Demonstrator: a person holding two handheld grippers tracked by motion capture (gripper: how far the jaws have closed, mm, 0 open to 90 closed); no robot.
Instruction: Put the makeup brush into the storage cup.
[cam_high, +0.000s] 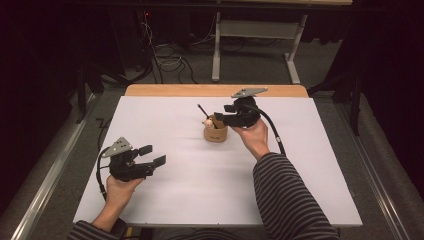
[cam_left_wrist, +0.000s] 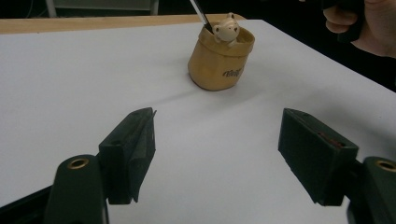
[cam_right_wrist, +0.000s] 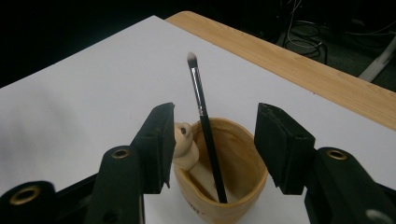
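Note:
A tan cup (cam_high: 215, 132) (cam_left_wrist: 219, 65) (cam_right_wrist: 224, 186) stands mid-table, a small cream bear figure (cam_high: 206, 122) (cam_left_wrist: 227, 29) (cam_right_wrist: 183, 144) at its rim. A black brush (cam_high: 202, 111) (cam_left_wrist: 201, 14) (cam_right_wrist: 203, 116) leans inside it, pale tip up. My right gripper (cam_high: 218, 119) (cam_right_wrist: 215, 119) hovers just over the cup from the right, open; the brush handle rises between its jaws, and neither pad touches it. At the near left, my left gripper (cam_high: 154, 154) (cam_left_wrist: 217, 121) is open with nothing between its jaws, which point toward the cup from a distance.
A white sheet (cam_high: 200, 190) covers the table, with a wooden strip (cam_high: 215, 90) (cam_right_wrist: 299, 65) bare at the far edge. A metal frame (cam_high: 216, 50) and cables (cam_high: 170, 62) sit on the floor beyond. The right hand (cam_left_wrist: 369, 28) shows at the top right of the left gripper view.

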